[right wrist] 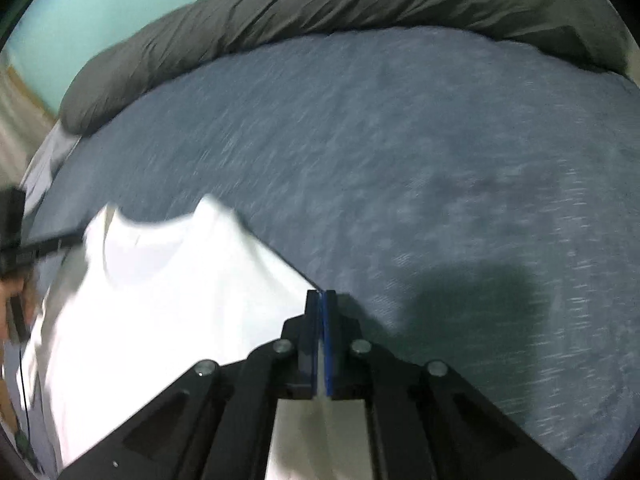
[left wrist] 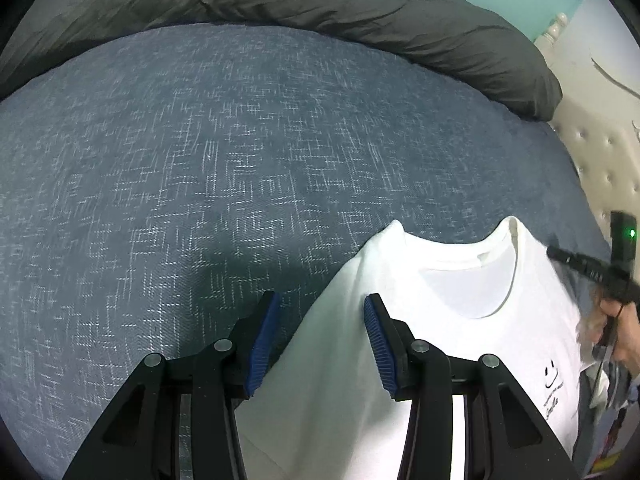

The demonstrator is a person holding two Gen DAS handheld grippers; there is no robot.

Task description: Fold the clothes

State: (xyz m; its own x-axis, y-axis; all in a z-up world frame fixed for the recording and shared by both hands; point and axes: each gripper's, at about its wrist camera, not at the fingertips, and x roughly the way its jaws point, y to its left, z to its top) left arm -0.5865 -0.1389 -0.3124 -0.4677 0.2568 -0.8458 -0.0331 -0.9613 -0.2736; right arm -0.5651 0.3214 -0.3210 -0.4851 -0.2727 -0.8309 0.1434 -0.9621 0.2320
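A white T-shirt (left wrist: 452, 320) with a small black smiley print lies on the blue bedspread (left wrist: 200, 160), collar pointing away from me. My left gripper (left wrist: 322, 316) is open, its blue pads straddling the shirt's left shoulder edge. In the right wrist view, which is blurred, my right gripper (right wrist: 322, 308) is shut on the shirt's (right wrist: 160, 300) right edge, with a fold of white cloth pinched between the pads. The right gripper's body and the hand holding it show at the right edge of the left wrist view (left wrist: 616, 280).
A dark grey duvet (left wrist: 320, 4) is bunched along the far side of the bed. A cream tufted headboard (left wrist: 600, 152) stands at the right in the left wrist view. The bedspread (right wrist: 440, 160) stretches wide beyond the shirt.
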